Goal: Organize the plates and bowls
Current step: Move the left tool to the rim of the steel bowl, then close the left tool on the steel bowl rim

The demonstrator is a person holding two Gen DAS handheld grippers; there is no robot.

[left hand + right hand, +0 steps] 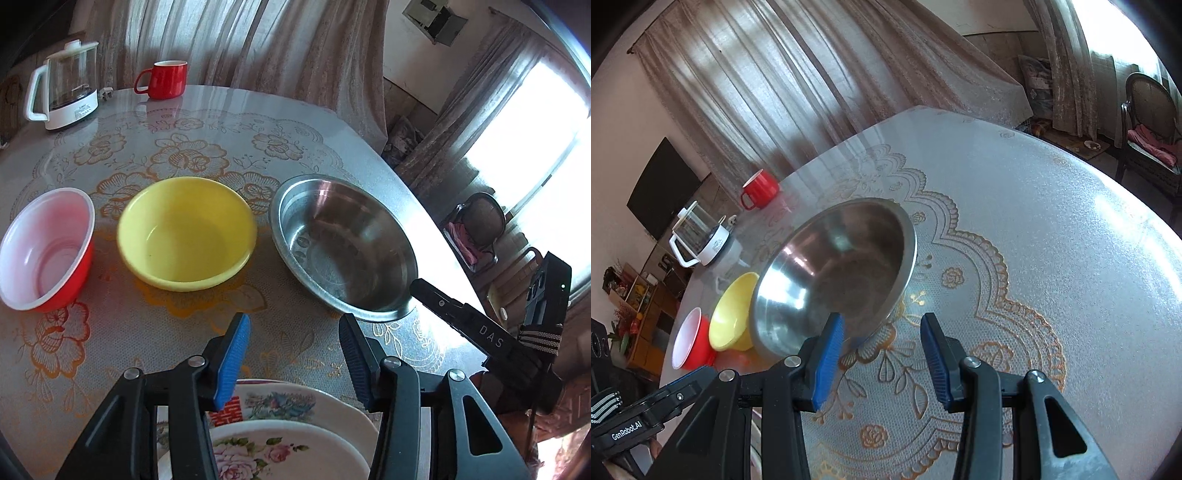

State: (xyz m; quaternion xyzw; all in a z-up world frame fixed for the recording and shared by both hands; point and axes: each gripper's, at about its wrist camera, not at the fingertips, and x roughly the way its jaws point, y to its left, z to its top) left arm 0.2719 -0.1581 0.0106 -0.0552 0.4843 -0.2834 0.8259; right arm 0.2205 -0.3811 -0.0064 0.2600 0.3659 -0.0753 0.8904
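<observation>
Three bowls stand in a row on the table: a red bowl (44, 251) with a white inside, a yellow bowl (184, 232) and a steel bowl (343, 247). My left gripper (293, 354) hovers open in front of them, nothing between its blue pads. Under it lies a stack of floral plates (280, 435), partly hidden by the fingers. In the right wrist view the steel bowl (834, 273) is nearest, then the yellow bowl (733, 314) and red bowl (690, 339). My right gripper (882, 358) is open just short of the steel bowl's rim, holding nothing.
A glass kettle (62, 85) and a red mug (164, 79) stand at the table's far side. The table's lace-patterned cloth (1034, 240) stretches to the right of the steel bowl. A chair (1148, 136) stands beyond the table edge, with curtains behind.
</observation>
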